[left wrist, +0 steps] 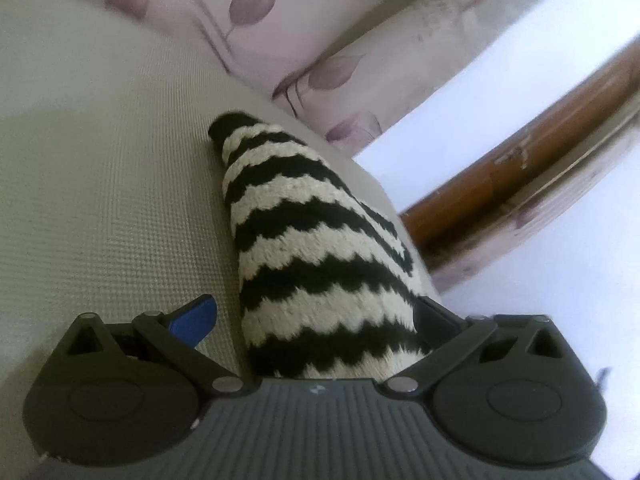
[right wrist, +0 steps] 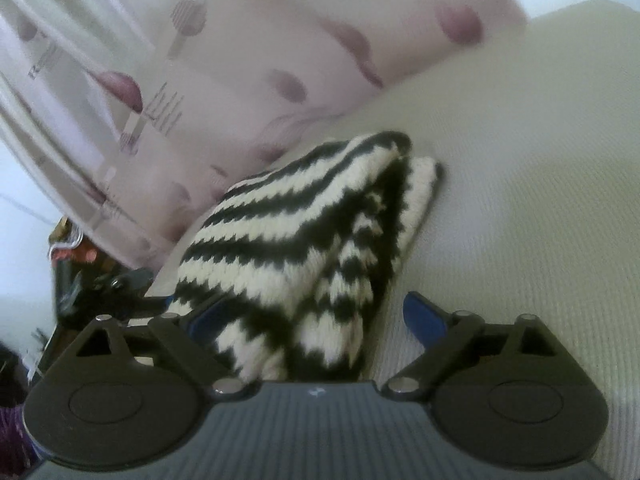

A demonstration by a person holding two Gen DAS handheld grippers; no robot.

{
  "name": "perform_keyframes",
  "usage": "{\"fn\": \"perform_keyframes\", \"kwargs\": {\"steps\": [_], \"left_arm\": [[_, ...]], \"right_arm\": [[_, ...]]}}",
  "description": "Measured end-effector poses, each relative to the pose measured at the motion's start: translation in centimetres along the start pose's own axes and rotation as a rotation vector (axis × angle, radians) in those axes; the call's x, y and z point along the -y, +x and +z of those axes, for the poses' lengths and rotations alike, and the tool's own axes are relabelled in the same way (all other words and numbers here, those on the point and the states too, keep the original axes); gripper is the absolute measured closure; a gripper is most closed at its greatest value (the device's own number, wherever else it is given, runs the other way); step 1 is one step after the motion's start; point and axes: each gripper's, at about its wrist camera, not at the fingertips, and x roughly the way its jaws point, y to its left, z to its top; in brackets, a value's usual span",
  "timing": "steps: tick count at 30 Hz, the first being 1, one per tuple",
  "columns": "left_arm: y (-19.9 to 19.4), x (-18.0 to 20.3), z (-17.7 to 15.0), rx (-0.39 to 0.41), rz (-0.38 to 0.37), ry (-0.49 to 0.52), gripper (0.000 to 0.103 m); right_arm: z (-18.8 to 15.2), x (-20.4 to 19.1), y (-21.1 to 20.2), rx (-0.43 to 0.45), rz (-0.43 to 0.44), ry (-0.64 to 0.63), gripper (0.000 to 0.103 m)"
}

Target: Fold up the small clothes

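I am holding my left gripper (left wrist: 316, 320) low, its jaws spread wide. Its blue left pad (left wrist: 194, 322) is showing; the right finger (left wrist: 430, 320) is lying dark and partly hidden. I am keeping my right gripper (right wrist: 316, 320) low too, jaws wide, with blue pads (right wrist: 424, 318) showing on both fingers, the left one half covered.

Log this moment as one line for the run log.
left claw: open around striped knit | right claw: open around the same knit | knit partly folded, on beige mattress
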Motion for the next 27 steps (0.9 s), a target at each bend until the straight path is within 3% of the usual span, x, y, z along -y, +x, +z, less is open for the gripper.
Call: {"fn": "perform_keyframes", "kwargs": {"steps": [8,14,20,27], "left_arm": [[3.4,-2.2,3.2,-0.077,-0.205,-0.055,0.0],[5.7,-1.6,4.1,-0.127,-0.223,0.035,0.0],[5.9,-1.5,3.6,-0.083,-0.233,0.026,0.001],[5.6,-1.4,3.4,-0.124,-0.238,0.071,0.0]], "right_arm": [[2.6,0.9,3.1,-0.098,0.125,-0.041,0.007],[3.6,1.6,4.4,-0.086,0.231,0.019,0.006],[3.6,1.3,6.1,-0.062,0.277,0.016,0.003],[3.1,0.8,5.7,-0.069,0.228,-0.03,0.004]]}}
